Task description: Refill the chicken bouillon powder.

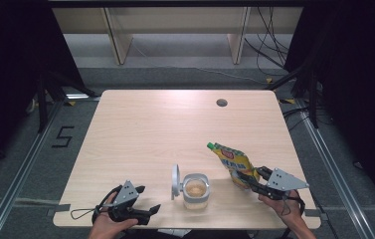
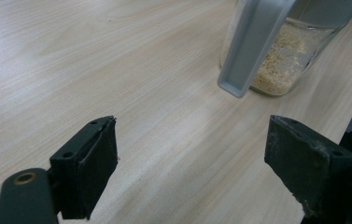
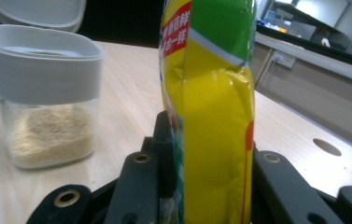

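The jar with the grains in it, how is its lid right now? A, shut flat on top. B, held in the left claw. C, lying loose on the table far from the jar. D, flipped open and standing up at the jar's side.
D: the lid stands upright at the side of the jar, whose mouth is open, showing the grains inside.

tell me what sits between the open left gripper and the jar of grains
Nothing: bare wood. In the left gripper view the tabletop runs clear from the left gripper up to the jar and its flipped-up lid. The high view agrees.
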`<control>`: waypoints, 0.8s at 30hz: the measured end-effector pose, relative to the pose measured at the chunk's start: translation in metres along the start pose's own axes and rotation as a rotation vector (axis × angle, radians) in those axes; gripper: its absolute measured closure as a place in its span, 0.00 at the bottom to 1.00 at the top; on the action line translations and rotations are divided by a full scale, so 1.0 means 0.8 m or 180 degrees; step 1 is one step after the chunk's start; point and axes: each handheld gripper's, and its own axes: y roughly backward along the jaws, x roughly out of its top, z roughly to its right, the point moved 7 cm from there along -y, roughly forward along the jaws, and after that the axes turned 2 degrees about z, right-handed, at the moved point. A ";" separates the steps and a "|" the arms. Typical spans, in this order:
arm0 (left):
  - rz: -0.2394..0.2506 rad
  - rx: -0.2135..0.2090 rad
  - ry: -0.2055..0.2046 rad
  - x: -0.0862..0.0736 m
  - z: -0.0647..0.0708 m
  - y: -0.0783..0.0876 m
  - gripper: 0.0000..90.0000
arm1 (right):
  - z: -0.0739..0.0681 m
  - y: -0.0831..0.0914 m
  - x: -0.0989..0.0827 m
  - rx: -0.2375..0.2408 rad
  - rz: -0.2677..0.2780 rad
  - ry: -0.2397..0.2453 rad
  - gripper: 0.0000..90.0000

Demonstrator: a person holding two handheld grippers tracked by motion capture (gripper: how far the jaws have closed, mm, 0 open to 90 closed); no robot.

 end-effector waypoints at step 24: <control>0.0029 0.0014 -0.0012 0.001 0.000 0.002 0.19 | 0.002 0.011 -0.012 -0.0268 -0.0266 -0.0232 0.80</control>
